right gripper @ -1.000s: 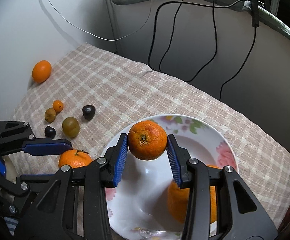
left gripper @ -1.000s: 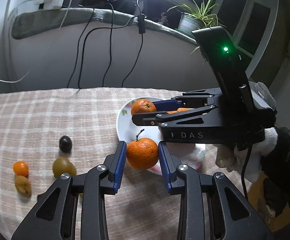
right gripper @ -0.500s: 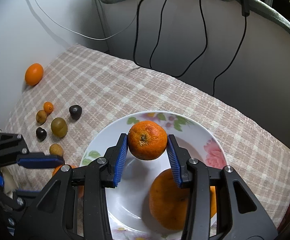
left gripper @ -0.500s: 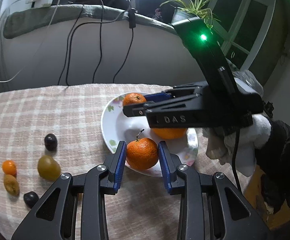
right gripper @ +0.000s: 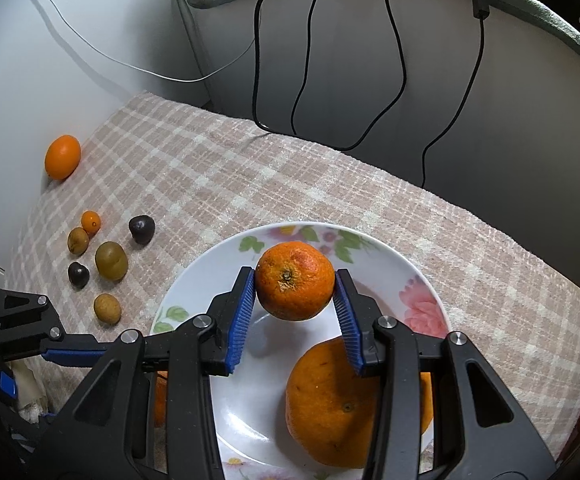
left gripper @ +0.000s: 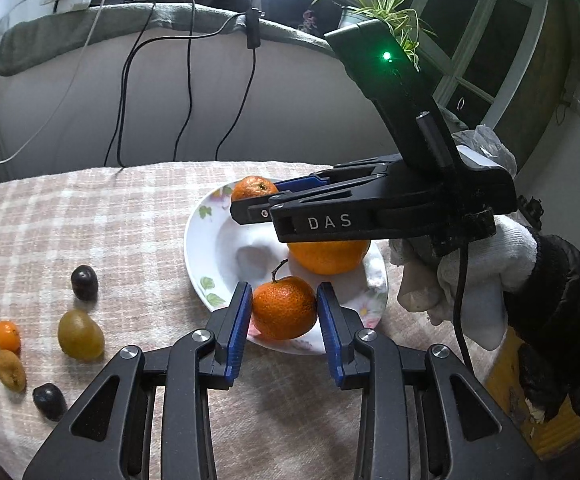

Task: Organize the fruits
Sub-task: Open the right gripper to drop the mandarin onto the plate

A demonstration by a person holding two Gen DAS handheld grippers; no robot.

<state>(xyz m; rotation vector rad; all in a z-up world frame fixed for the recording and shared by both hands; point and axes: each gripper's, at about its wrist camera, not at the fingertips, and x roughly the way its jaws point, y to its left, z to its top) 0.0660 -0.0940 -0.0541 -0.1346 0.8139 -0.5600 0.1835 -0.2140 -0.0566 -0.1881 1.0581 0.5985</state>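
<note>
A white flowered plate lies on the checked cloth with a large orange on it. My left gripper is shut on a stemmed mandarin over the plate's near rim. My right gripper is shut on a second mandarin, held a little above the plate's far half. In the left wrist view the right gripper reaches in from the right, held by a gloved hand. The left gripper's fingers show at the lower left of the right wrist view.
Small fruits lie on the cloth left of the plate: two dark plums, a green one, a kumquat and brownish ones. A lone orange rests by the wall. Cables hang behind the table.
The left gripper has brought its mandarin from beside the plate's left edge to over its near rim. The right gripper still holds its mandarin over the plate; more of the large orange shows.
</note>
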